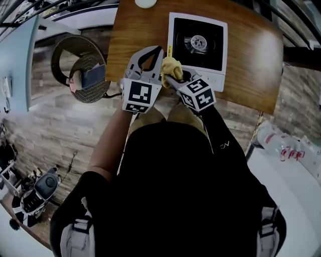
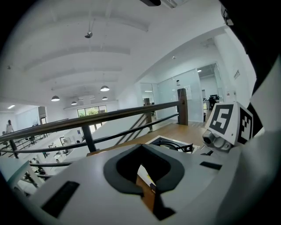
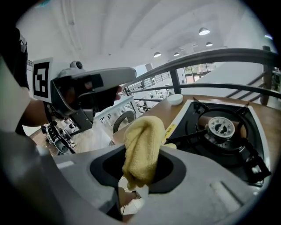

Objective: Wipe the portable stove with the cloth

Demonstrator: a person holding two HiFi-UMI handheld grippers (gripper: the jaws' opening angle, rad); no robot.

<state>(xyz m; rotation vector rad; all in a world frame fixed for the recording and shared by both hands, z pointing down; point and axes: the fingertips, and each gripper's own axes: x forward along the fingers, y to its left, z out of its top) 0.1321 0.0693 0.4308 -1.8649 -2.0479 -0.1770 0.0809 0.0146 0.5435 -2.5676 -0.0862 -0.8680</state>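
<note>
The portable stove has a white body, a black top and a round burner, and it sits at the far right of the wooden table. My right gripper is shut on a yellow cloth, held just off the stove's near left corner. In the right gripper view the cloth bulges up between the jaws of the right gripper, with the stove just beyond. My left gripper hovers beside the cloth, shut with nothing in it. In the left gripper view, the left gripper has the stove behind its jaws.
A small white round object sits at the table's far edge. A woven basket stands on the floor to the left, below the table. A dark railing runs behind the table. The table's near edge is under my grippers.
</note>
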